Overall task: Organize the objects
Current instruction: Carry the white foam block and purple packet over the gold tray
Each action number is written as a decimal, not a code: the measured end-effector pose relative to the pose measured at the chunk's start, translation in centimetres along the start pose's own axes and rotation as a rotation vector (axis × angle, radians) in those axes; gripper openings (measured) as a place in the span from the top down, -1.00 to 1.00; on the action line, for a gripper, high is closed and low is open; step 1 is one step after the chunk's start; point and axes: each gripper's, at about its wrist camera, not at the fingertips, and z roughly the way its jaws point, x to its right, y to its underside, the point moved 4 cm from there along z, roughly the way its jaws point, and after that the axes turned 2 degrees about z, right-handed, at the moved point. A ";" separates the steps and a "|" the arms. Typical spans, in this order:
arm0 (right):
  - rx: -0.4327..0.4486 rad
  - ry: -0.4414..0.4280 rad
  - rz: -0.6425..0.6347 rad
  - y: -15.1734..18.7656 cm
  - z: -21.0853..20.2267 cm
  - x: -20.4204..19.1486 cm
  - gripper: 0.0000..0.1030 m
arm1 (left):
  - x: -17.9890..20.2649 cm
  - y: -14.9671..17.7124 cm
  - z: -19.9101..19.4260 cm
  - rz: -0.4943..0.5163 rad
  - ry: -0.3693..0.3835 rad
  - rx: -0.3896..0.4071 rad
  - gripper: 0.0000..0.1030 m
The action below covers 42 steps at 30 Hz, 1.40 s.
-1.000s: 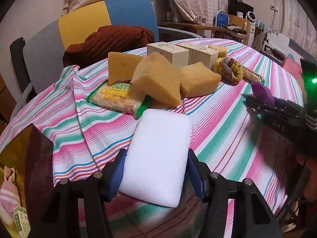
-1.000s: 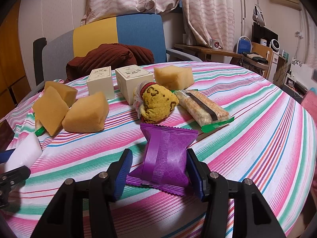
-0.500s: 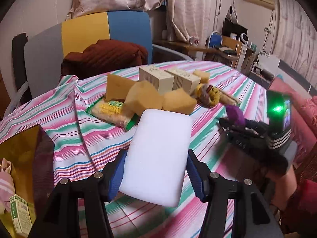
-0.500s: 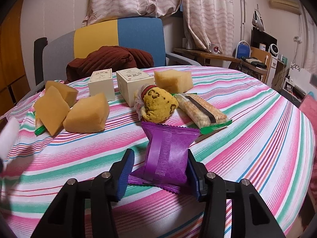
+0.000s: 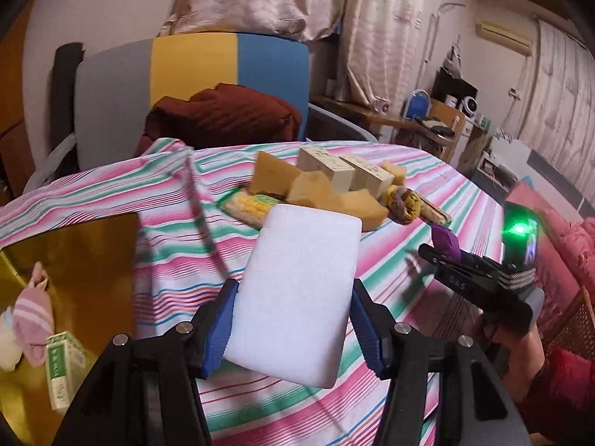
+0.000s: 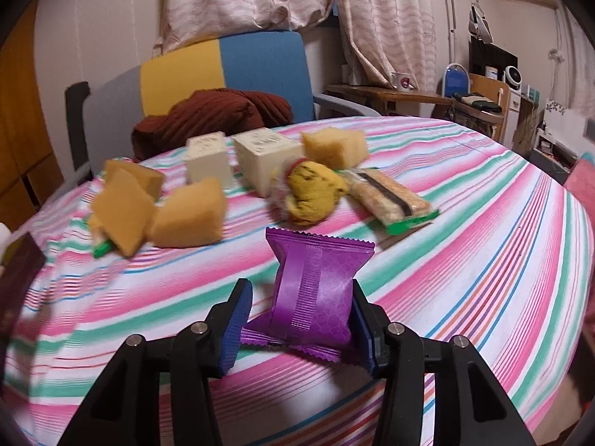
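Observation:
A white foam block [image 5: 301,290] is clamped between the blue pads of my left gripper [image 5: 293,319], lifted clear of the striped tablecloth [image 5: 390,260]. My right gripper [image 6: 299,319] is shut on a purple snack packet [image 6: 316,290] low over the table. Its right pad presses the packet's side; the left pad meets only the packet's lower edge. The left wrist view also shows the right gripper [image 5: 446,256] at the right, a hand behind it and the purple packet [image 5: 444,238] standing up at its tip.
Mid-table lie several yellow sponges [image 6: 189,215], two cream boxes [image 6: 266,156], a netted yellow bundle [image 6: 310,191] and a snack bar [image 6: 390,200]. A gold-lined box [image 5: 70,260] holding small items sits at the table's left edge. A chair with a maroon cushion [image 5: 223,115] stands behind.
My left gripper has risen and pulled back with the white block, bringing the gold box into view. The right gripper's jaws have narrowed onto the purple packet.

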 end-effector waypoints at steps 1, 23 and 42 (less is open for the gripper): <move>0.006 -0.012 -0.010 0.0 -0.4 -0.7 0.01 | -0.5 0.1 -0.3 -0.011 -0.001 0.004 -0.15; 0.020 -0.446 -0.126 0.3 -8.0 -17.4 0.01 | -11.5 2.6 -8.2 -0.295 -0.073 0.090 -0.16; -0.097 -0.764 -0.380 5.4 -12.2 -33.1 0.00 | -21.1 7.6 -11.3 -0.521 -0.250 0.018 -0.16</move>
